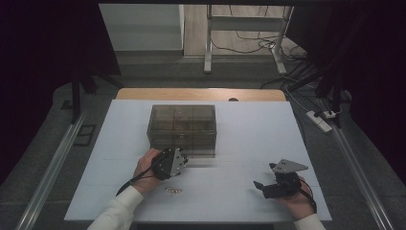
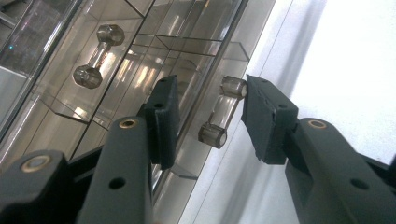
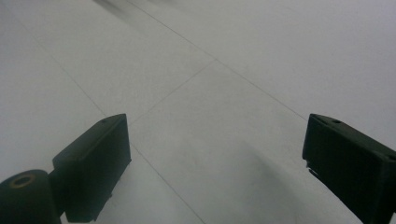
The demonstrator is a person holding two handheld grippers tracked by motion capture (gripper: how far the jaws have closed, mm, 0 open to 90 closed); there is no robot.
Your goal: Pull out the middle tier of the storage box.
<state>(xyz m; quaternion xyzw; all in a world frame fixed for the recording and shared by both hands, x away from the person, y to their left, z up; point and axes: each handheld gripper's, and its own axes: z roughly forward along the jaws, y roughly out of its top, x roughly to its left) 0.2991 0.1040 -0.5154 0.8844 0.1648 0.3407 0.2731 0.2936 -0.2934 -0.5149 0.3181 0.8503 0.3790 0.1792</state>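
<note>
The desk (image 1: pixel 249 143), under its white cover, is carrying everything here. Toward its middle a smoky clear drawer cabinet (image 1: pixel 182 129) is standing, split into compartments, with its front facing the person.

The left tongs (image 1: pixel 178 162) are pressing in close at the cabinet's lower front edge, held by the left hand (image 1: pixel 146 167) in a white sleeve. In the left gripper view these tongs (image 2: pixel 208 119) are standing part open around a clear bar-shaped drawer handle (image 2: pixel 219 112) with two round end posts. The right-hand pad is touching the handle's upper post, while the left-hand pad is sitting apart from the handle, against the drawer front, so the handle is between the pads but not clamped. A second handle (image 2: pixel 98 56) of the same kind is showing on a neighbouring drawer, up and to the left.

The right tongs (image 1: pixel 261 187) are resting low over the desk at the near right, well apart from the cabinet. In the right gripper view they (image 3: pixel 215 158) are gaping wide with nothing but bare cover between them.

A few small pale pieces (image 1: pixel 173 190) are lying on the cover just in front of the left hand; they are too small to identify.
</note>
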